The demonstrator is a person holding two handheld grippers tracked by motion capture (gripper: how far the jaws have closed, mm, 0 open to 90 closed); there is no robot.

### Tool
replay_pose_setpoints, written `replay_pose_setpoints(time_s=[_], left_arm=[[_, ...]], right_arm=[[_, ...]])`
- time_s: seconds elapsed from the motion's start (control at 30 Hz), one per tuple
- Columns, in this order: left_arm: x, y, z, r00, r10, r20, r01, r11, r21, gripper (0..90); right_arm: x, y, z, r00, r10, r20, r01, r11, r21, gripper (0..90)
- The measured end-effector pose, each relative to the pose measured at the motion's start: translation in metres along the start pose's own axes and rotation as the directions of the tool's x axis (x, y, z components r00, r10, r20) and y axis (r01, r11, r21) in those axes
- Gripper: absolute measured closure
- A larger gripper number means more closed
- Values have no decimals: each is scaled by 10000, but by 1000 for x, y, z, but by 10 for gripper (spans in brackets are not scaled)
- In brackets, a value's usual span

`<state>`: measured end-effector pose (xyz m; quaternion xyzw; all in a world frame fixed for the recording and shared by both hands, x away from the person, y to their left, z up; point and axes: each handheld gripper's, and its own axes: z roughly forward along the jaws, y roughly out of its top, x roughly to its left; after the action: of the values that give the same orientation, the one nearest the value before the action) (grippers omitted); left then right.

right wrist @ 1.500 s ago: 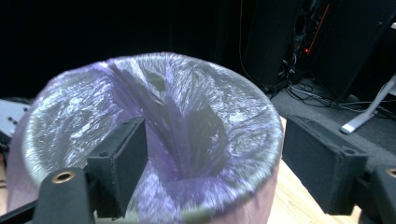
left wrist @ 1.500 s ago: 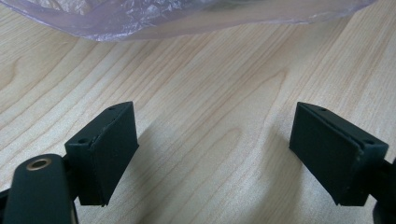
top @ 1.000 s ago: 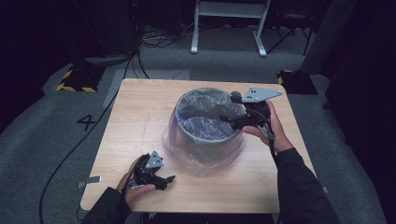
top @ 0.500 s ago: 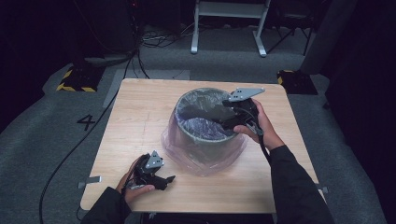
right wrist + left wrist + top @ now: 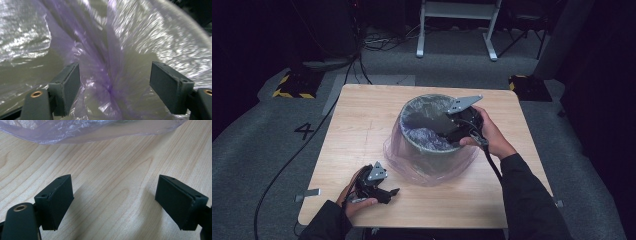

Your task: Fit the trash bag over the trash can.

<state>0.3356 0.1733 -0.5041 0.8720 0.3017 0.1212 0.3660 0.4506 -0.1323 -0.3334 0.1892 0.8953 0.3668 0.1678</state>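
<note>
Wood grain of the table (image 5: 362,125) lies under the left gripper (image 5: 379,187), resting at the near edge with jaws spread and empty. Farther off, the right gripper (image 5: 113,85) reaches into the bin (image 5: 432,155) mid-table, jaws spread around a fold of purple bag (image 5: 105,57), not pinching it.

Open tabletop to the left, crowded around the bin

The table (image 5: 362,115) is bare from 7 through 12 o'clock of the bin (image 5: 432,150), giving easy passage there. The plastic bag (image 5: 409,167) spills over the rim and onto the wood at 6 to 8 o'clock, narrowing the gap toward the left gripper (image 5: 387,192). The right gripper (image 5: 447,131) blocks the bin's mouth at 2 o'clock.
</note>
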Motion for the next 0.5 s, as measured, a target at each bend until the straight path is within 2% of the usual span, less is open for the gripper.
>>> replay_pose_setpoints(time_s=[0.17, 0.3, 0.4, 0.5], left_arm=[[0, 0, 0, 10000, -5, -1, 5, 10000, -2, 144], [0, 0, 0, 10000, -3, -2, 3, 10000, -3, 145], [0, 0, 0, 10000, -3, -2, 3, 10000, -3, 145], [0, 0, 0, 10000, -2, -1, 2, 10000, -1, 144]], right_arm=[[0, 5, 5, 9995, -146, -265, 173, 9945, 1034, 243], [-3, 7, 9, 9993, -65, -376, 119, 9895, 1442, 245], [-3, 9, 11, 9985, -75, -550, 179, 9815, 1904, 250], [-3, 10, 13, 9987, 53, -510, 56, 9772, 2123, 250]])
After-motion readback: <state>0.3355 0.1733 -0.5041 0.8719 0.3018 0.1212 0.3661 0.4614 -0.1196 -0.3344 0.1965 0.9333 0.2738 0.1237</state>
